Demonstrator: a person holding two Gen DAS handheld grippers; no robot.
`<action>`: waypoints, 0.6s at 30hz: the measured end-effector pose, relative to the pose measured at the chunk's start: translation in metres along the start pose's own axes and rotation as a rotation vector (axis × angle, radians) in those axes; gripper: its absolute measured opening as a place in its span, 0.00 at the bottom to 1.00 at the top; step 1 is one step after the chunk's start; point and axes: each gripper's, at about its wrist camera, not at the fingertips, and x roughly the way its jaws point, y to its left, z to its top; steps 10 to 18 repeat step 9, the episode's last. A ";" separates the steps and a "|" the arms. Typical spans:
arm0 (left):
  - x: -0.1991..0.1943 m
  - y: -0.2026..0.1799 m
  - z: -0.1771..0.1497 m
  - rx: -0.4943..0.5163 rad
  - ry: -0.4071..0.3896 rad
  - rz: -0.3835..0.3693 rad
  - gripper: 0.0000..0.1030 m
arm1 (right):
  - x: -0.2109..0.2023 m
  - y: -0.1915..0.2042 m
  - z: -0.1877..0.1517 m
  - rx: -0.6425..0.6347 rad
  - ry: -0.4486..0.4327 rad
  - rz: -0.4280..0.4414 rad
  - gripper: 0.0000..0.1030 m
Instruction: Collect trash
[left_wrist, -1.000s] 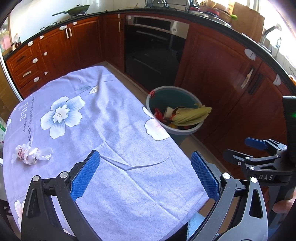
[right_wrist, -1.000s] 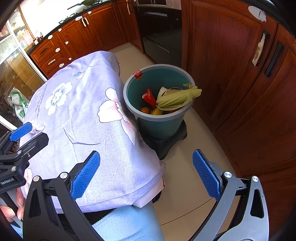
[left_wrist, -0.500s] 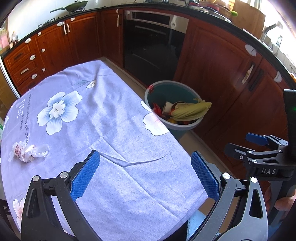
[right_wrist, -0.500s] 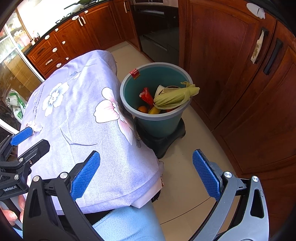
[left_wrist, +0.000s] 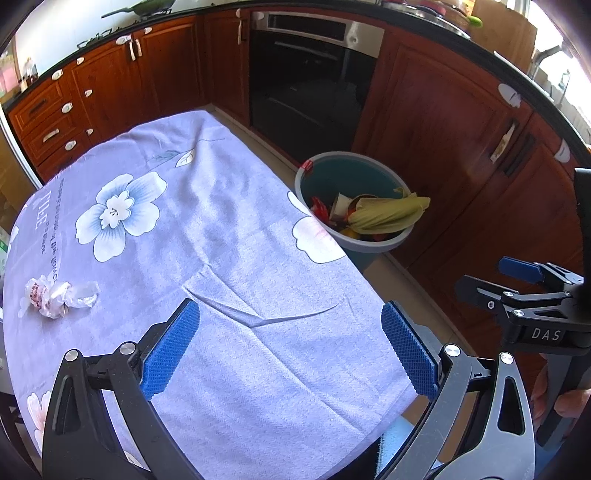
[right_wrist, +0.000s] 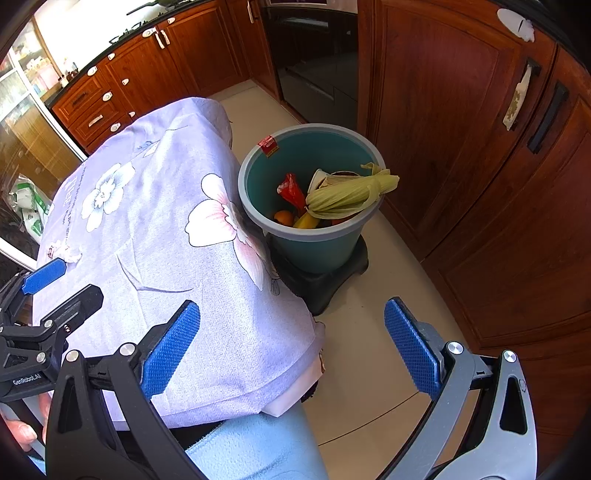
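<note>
Left wrist view is showing the left gripper (left_wrist: 290, 345) hanging wide open and empty over a lilac floral tablecloth (left_wrist: 207, 236), crumpled wrapper (left_wrist: 59, 293) lying far left. Right gripper (right_wrist: 291, 345) is gaping empty too, facing the teal bin (right_wrist: 314, 240) among red-brown cabinets (right_wrist: 461, 129).

Tablecloth (left_wrist: 229, 229) hides table; bin (right_wrist: 314, 251) bottom unseen

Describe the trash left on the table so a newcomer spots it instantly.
Start at the table under the lavender floral tablecloth. Near its left edge, below the large blue-and-white flower print, lies a crumpled clear plastic wrapper with red-pink printing. It is the only loose item on the cloth.
</note>
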 end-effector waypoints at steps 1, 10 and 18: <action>0.000 0.000 0.000 0.000 0.001 0.001 0.96 | 0.000 0.000 0.001 -0.001 0.000 -0.001 0.93; 0.006 0.000 -0.001 -0.009 0.031 -0.006 0.96 | 0.000 -0.002 0.004 -0.002 -0.005 -0.010 0.93; 0.006 0.000 -0.001 -0.009 0.031 -0.006 0.96 | 0.000 -0.002 0.004 -0.002 -0.005 -0.010 0.93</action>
